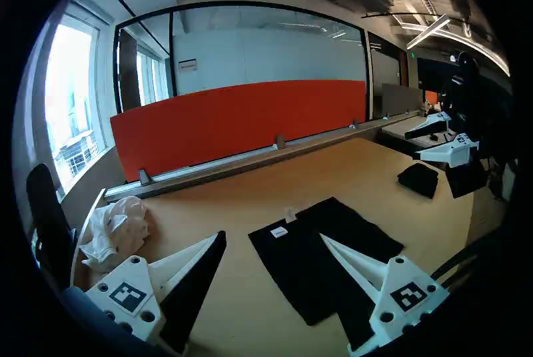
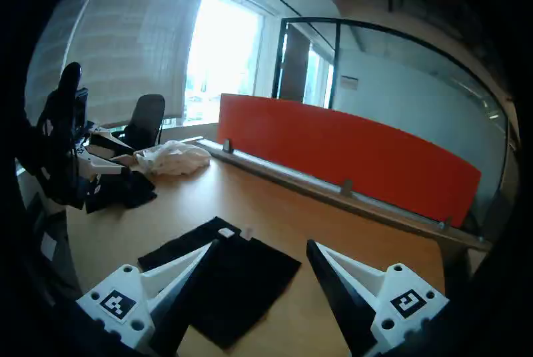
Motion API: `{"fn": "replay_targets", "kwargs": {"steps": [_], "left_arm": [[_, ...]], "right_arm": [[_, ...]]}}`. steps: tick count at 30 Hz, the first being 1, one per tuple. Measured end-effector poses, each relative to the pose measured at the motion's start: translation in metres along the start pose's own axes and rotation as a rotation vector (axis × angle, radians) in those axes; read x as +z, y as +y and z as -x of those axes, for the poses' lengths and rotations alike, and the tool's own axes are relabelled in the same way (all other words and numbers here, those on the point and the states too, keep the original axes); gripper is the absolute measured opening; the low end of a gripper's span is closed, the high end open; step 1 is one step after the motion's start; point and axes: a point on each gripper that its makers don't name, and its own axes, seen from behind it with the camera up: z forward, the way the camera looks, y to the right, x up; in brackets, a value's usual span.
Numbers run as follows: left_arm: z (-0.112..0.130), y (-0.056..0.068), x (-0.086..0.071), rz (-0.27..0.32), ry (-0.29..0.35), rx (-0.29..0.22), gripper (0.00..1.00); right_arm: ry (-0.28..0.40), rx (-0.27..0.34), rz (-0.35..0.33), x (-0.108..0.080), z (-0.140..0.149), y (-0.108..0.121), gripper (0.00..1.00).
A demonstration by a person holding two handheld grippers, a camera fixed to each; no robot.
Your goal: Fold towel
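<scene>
Two grippers are held above the wooden tabletop [image 1: 233,197], each with its jaws spread wide and nothing between the fingers. Left gripper [image 1: 272,236]: in the left gripper view its white fingers are far apart, one tip over bare wood and the other over the black towel [image 1: 313,257]. Right gripper [image 2: 261,244]: in the right gripper view its fingers are equally far apart, one tip over the towel and the other over bare wood beside it. The towel lies flat toward the near edge of the tabletop, well apart from the far edge, with a small white label [image 1: 279,231] on its upper face. A crumpled pale cloth [image 1: 116,230] lies at the left end of the tabletop in the left gripper view. A smaller dark folded cloth [image 1: 420,179] lies near the right end, just beside the right gripper seen farther off. An orange divider panel [image 1: 240,120] stands upright along the far edge. Whether the towel is folded over cannot be told
</scene>
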Motion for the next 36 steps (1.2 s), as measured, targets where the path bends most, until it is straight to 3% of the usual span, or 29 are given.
{"fn": "replay_targets", "kwargs": {"steps": [22,36], "left_arm": [[0.092,0.027,0.034,0.075,-0.146,0.050,0.93],[0.144,0.044,0.050,0.146,-0.244,0.050,0.93]], "right_arm": [[-0.145,-0.003,-0.047,0.027,0.090,-0.023,1.00],[-0.253,-0.002,-0.097,0.040,0.144,-0.040,1.00]]}}
